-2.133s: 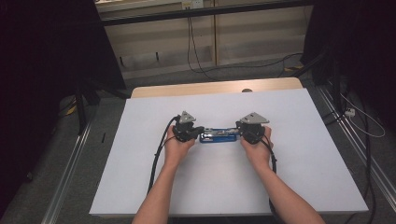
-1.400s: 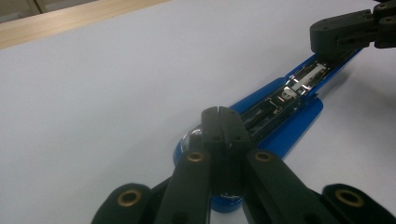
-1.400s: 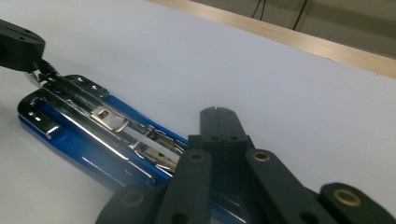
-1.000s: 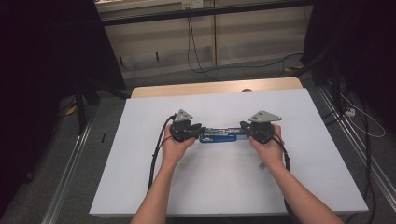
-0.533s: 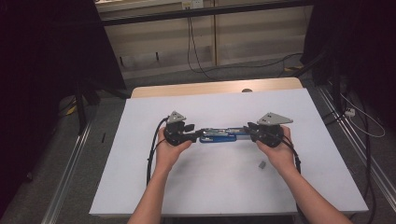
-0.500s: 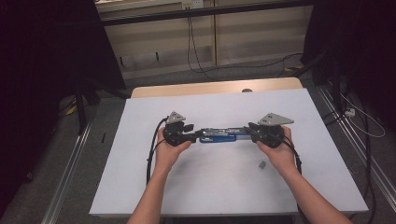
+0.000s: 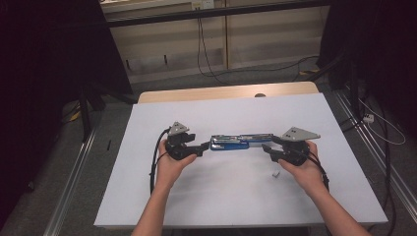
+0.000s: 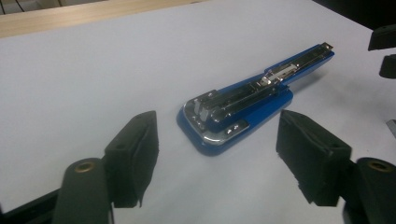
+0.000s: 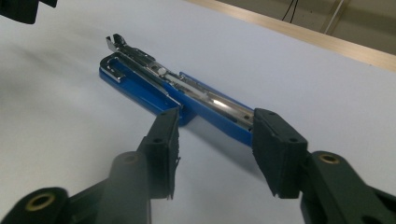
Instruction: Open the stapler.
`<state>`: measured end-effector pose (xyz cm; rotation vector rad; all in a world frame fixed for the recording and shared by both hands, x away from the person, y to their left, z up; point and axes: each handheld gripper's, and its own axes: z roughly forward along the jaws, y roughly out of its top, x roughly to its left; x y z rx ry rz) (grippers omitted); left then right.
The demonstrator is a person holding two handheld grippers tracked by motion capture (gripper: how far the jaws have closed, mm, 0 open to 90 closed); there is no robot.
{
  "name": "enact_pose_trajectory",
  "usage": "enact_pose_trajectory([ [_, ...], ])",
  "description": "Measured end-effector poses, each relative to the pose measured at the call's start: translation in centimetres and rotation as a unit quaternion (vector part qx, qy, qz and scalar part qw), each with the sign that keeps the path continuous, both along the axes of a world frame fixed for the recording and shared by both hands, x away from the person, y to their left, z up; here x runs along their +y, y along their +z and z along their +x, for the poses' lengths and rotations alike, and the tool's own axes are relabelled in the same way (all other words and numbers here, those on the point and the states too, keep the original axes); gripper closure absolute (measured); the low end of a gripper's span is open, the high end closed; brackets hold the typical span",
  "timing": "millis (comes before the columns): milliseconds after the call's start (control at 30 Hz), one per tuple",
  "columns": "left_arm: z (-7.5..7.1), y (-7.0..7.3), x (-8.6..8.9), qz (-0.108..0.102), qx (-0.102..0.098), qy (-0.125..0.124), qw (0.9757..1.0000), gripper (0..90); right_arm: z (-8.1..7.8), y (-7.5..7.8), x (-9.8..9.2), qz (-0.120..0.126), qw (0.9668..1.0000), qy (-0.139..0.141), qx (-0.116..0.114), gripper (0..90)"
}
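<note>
Stapler (image 7: 241,141) lies opened flat at table (image 7: 236,206) centre. Left gripper (image 7: 200,146) at its 9 o'clock end, right gripper (image 7: 268,147) at 3 o'clock; both jaws just opening, empty. Release step. Next likely: reloading, perhaps with staples (image 7: 276,173) at 5 o'clock.
</note>
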<state>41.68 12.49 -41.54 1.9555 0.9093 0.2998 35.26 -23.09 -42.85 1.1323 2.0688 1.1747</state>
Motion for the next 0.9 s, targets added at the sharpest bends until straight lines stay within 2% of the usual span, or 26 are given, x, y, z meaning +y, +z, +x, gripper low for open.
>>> enact_pose_trajectory([
  [133, -0.5, 0.1, 0.4, -0.007, -0.001, 0.004, 1.0000, 23.1, -0.8, -0.3, -0.4, -0.004, 1.0000, -0.001, 0.002, 41.5],
  [333, -1.2, 0.1, 1.1, -0.004, -0.007, -0.004, 1.0000, 19.0, -1.9, -0.9, -1.0, -0.007, 0.9999, -0.004, 0.012, 33.7],
  [433, -1.6, 0.1, 1.2, -0.012, -0.009, 0.002, 0.9999, 16.5, -2.5, -1.1, -1.2, -0.005, 0.9999, -0.004, 0.016, 29.8],
  [467, -1.7, 0.1, 1.4, -0.003, -0.010, -0.002, 0.9999, 15.9, -2.6, -1.2, -1.3, -0.008, 0.9998, -0.004, 0.016, 27.7],
  [633, -2.2, -0.1, 1.8, -0.010, -0.010, -0.002, 0.9999, 14.0, -3.4, -1.6, -1.6, -0.011, 0.9996, -0.008, 0.025, 22.5],
  [667, -2.3, -0.1, 1.9, -0.005, -0.011, -0.005, 0.9999, 13.0, -3.5, -1.6, -1.7, -0.012, 0.9996, -0.007, 0.024, 21.8],
  [700, -2.5, -0.2, 1.9, -0.010, -0.011, 0.000, 0.9999, 12.6, -3.7, -1.7, -1.7, -0.013, 0.9996, -0.008, 0.025, 21.1],
  [800, -2.8, -0.2, 2.2, -0.004, -0.015, -0.002, 0.9999, 11.5, -4.0, -1.7, -1.9, -0.015, 0.9995, -0.009, 0.028, 18.3],
  [900, -3.2, -0.3, 2.4, -0.006, -0.016, -0.003, 0.9998, 11.4, -4.3, -1.8, -2.1, -0.017, 0.9993, -0.015, 0.030, 17.6],
])
